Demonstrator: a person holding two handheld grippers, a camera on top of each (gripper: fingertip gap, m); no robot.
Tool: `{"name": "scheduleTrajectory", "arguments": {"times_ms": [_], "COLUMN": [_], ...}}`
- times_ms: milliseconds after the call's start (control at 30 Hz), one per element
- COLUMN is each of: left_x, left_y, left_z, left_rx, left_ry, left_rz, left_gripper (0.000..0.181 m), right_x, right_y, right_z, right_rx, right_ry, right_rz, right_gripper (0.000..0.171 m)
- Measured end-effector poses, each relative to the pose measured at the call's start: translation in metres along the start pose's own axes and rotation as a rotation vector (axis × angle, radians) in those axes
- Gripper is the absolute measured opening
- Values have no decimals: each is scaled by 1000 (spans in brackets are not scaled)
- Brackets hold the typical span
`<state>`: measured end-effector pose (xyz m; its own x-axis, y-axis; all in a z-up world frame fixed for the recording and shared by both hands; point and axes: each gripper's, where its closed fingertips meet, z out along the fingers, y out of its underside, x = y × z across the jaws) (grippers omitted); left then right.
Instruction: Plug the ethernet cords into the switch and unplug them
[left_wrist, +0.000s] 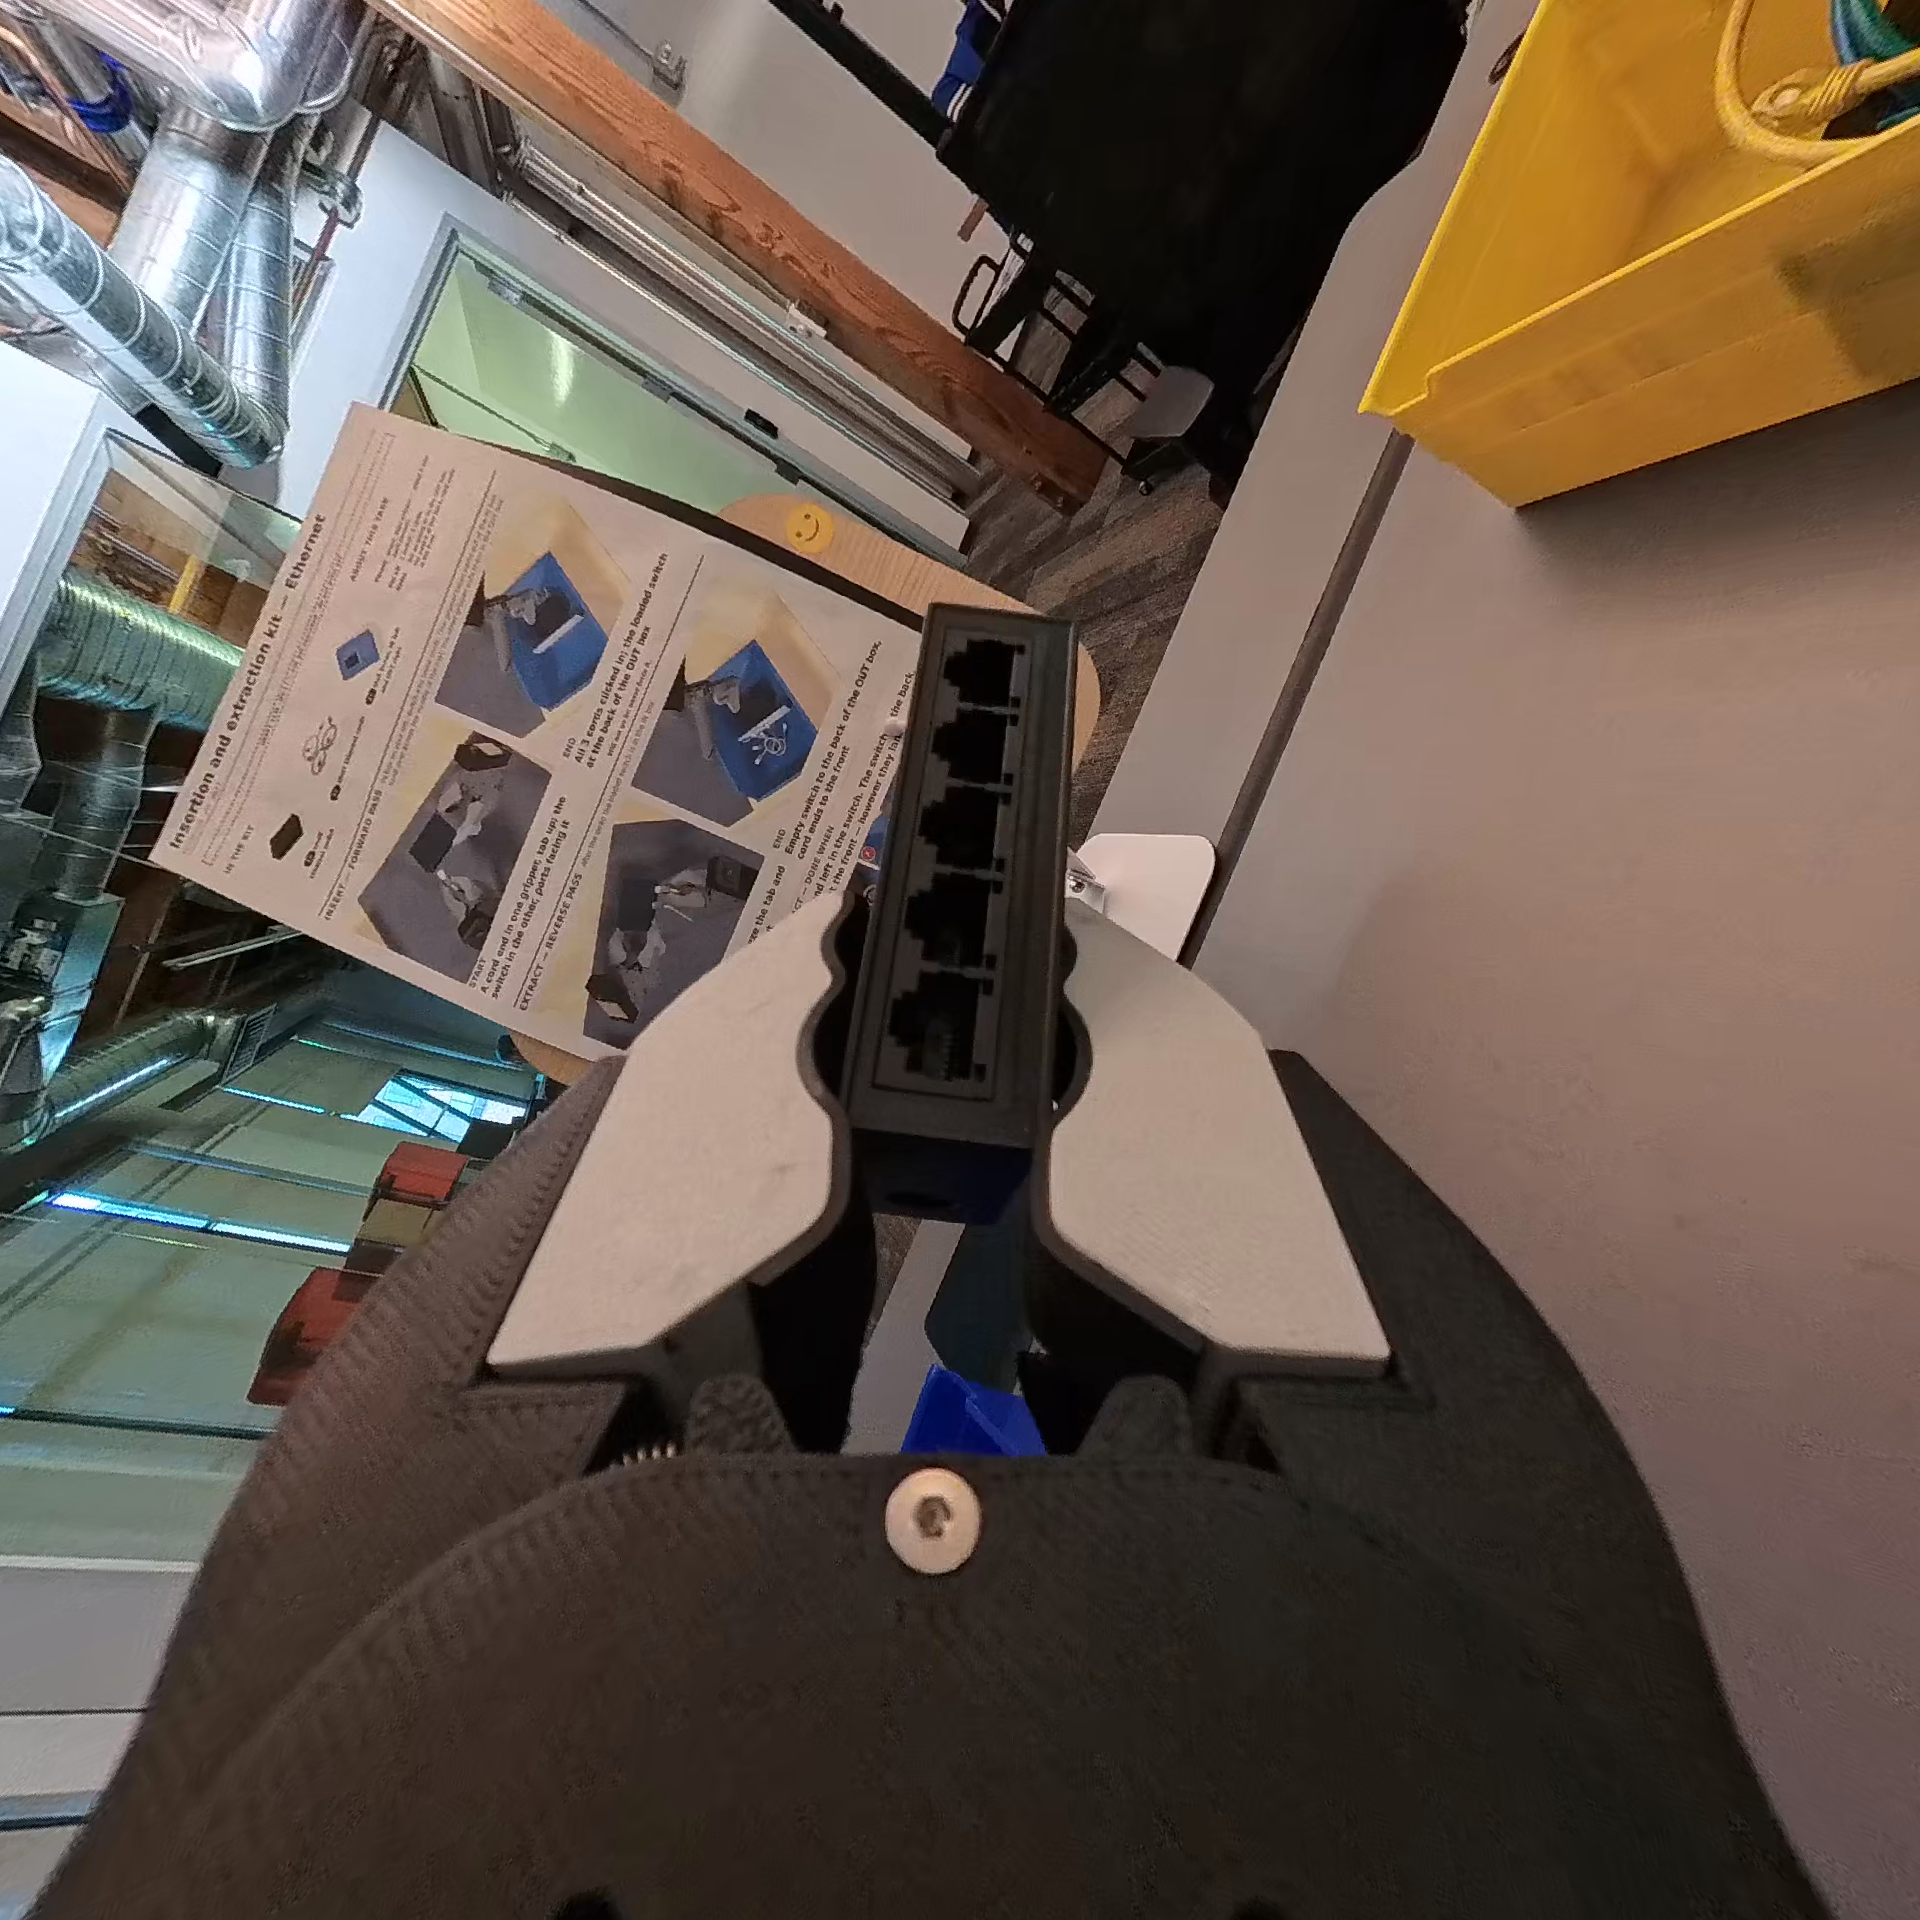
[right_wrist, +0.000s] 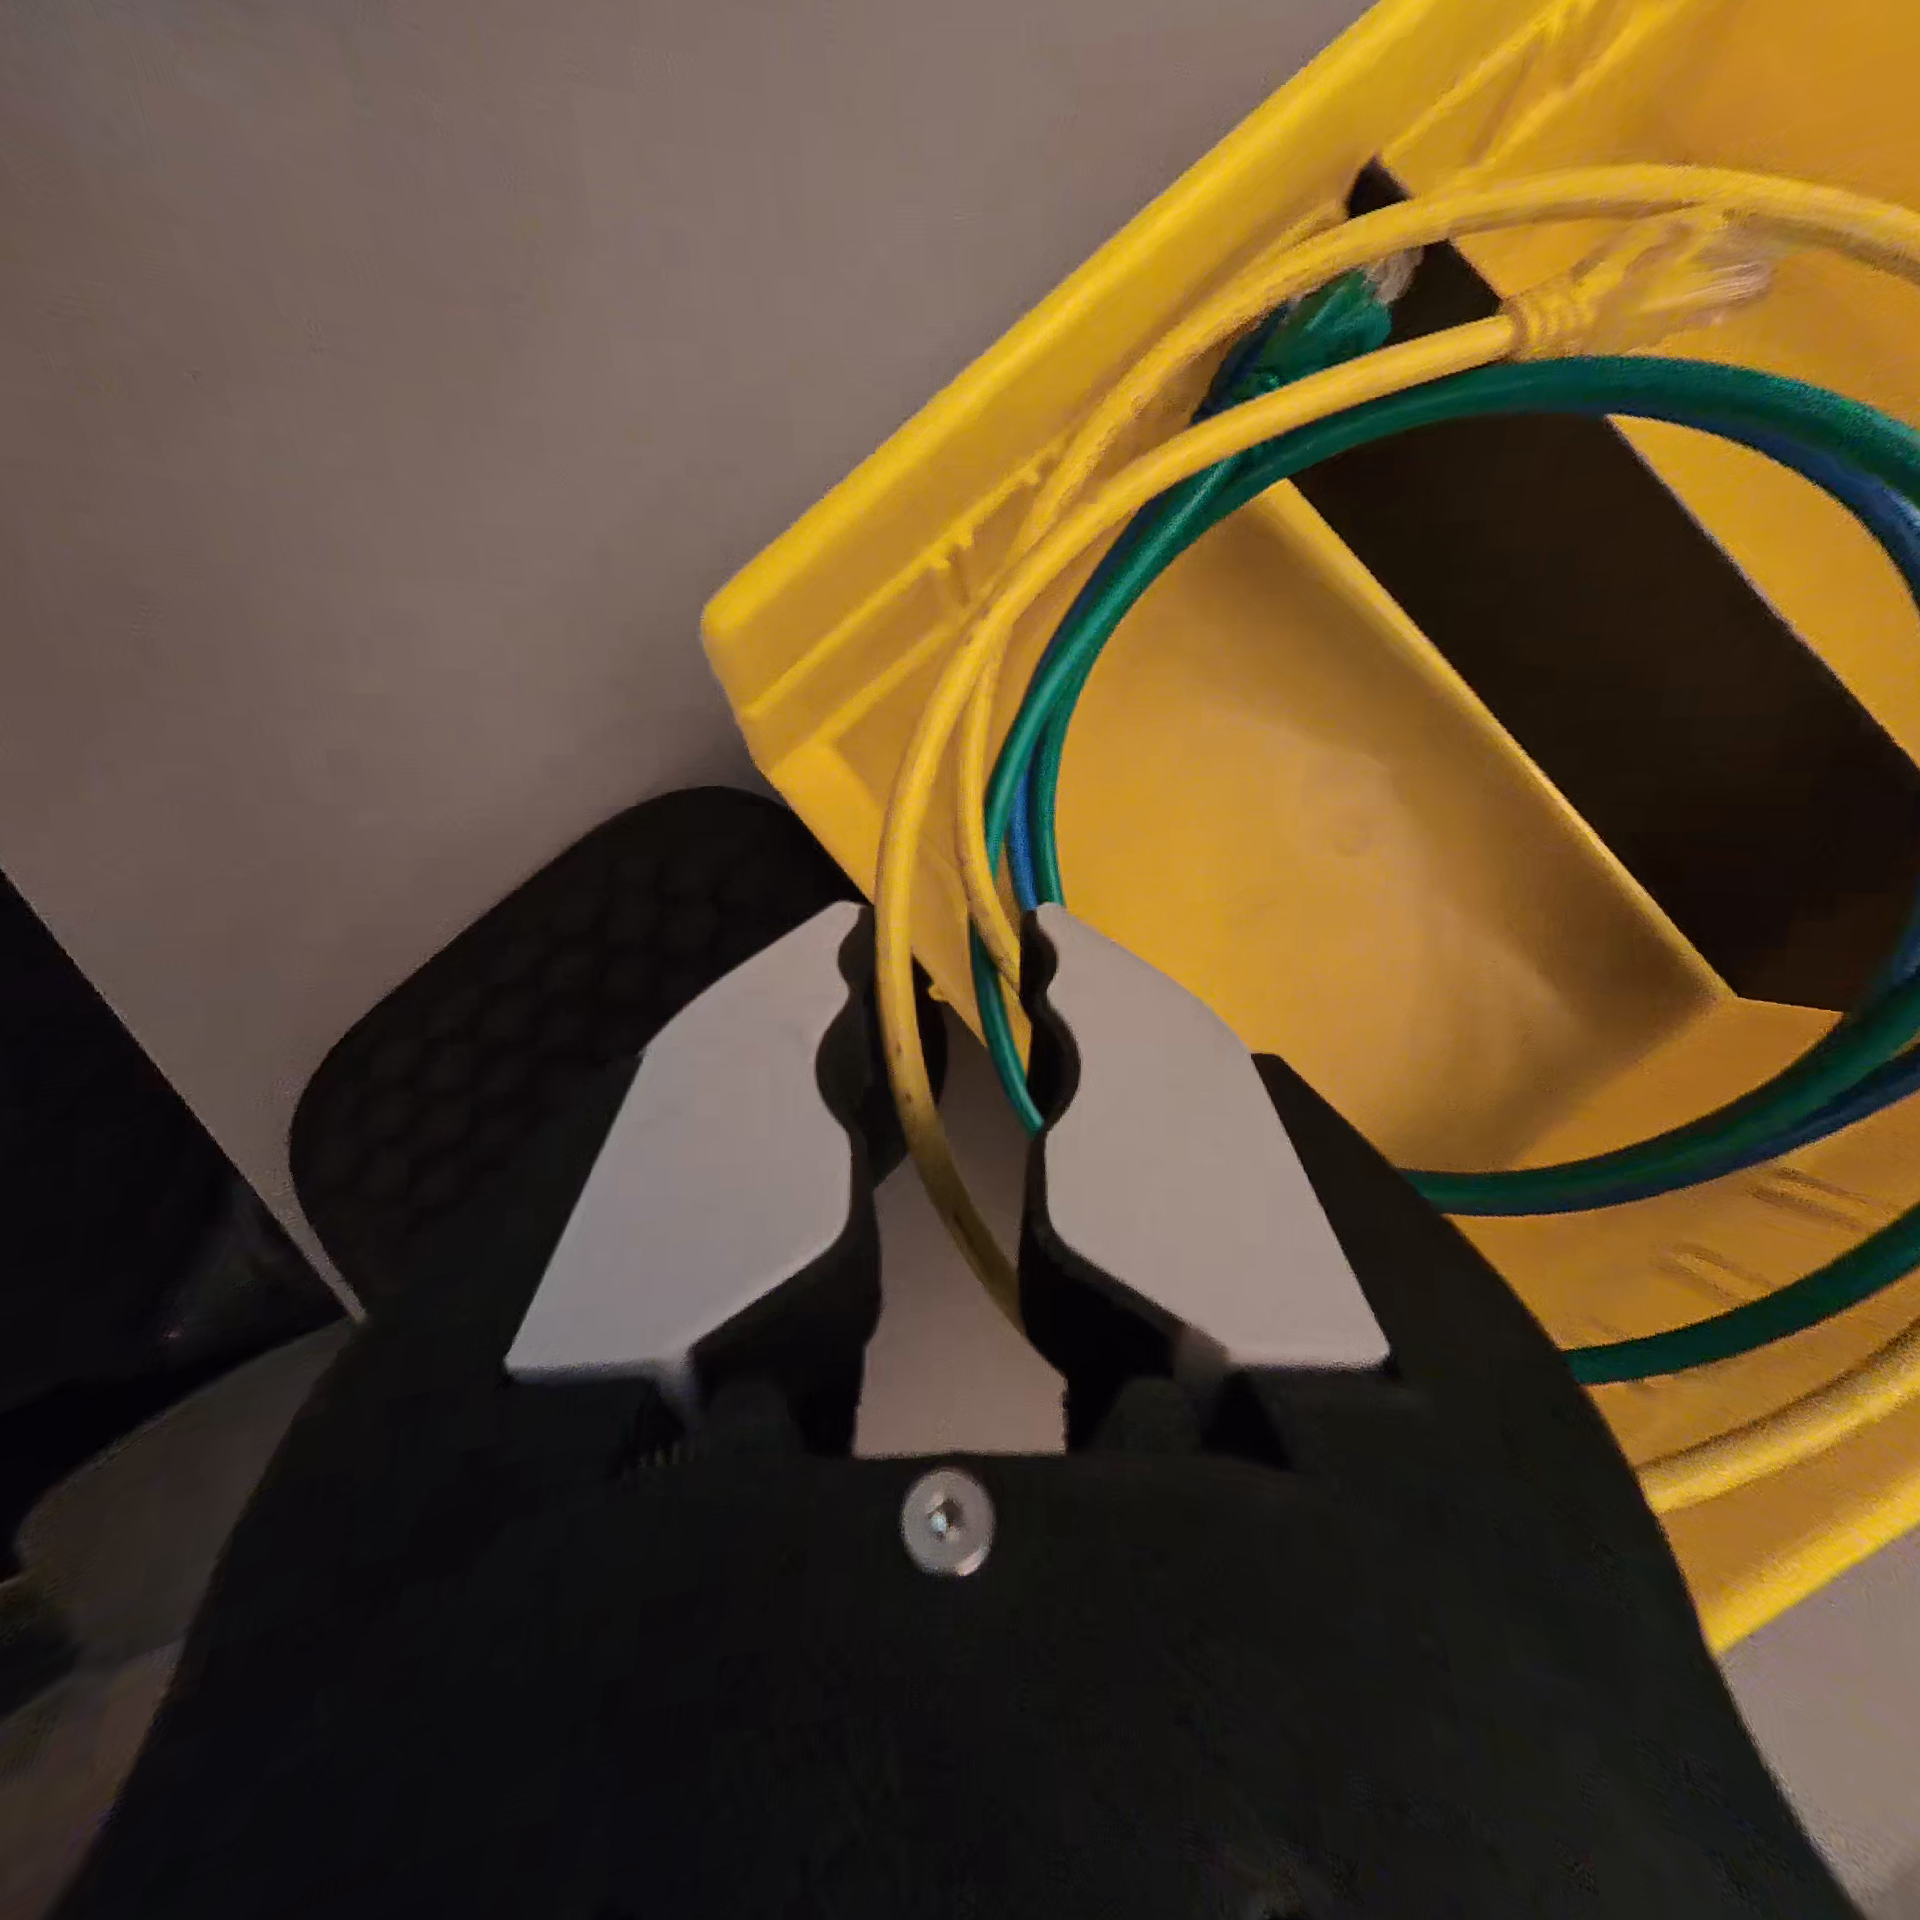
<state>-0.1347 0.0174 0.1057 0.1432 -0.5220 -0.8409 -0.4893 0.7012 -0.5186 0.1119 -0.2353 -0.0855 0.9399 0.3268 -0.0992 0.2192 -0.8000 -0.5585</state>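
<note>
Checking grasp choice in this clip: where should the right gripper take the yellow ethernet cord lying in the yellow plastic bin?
Best near the yellow ethernet cord's clear-tipped plug, on the ribbed boot just behind it, coming from above the yellow plastic bin. That end lies on top of the coil. The right gripper now straddles the yellow and green loops mid-coil, jaws open.
</note>
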Motion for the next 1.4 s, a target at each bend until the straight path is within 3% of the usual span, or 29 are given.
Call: {"name": "scheduleTrajectory", "arguments": {"times_ms": [433,667,833,1067,1400], "left_x": [10,11,9,7,10], "left_y": [-6,-7,-9,-9,-8], "left_z": [3,3,0,0,1], "left_rx": [4,6,18,22,14], "left_ry": [21,25,22,21,25], "left_rz": [18,21,17,8,15], "left_gripper": [30,31,30,31,31], "right_x": [19,49,47,41,42], "right_y": [5,9,4,9,27], "right_z": [46,51,34,-8,13], "right_rx": [-279,-375,-338,-313,-453], "right_ry": [-49,145,132,92,117], "right_rz": [-1,-146,-147,-116,-239], "right_gripper": [23,30,39,37,17]}}
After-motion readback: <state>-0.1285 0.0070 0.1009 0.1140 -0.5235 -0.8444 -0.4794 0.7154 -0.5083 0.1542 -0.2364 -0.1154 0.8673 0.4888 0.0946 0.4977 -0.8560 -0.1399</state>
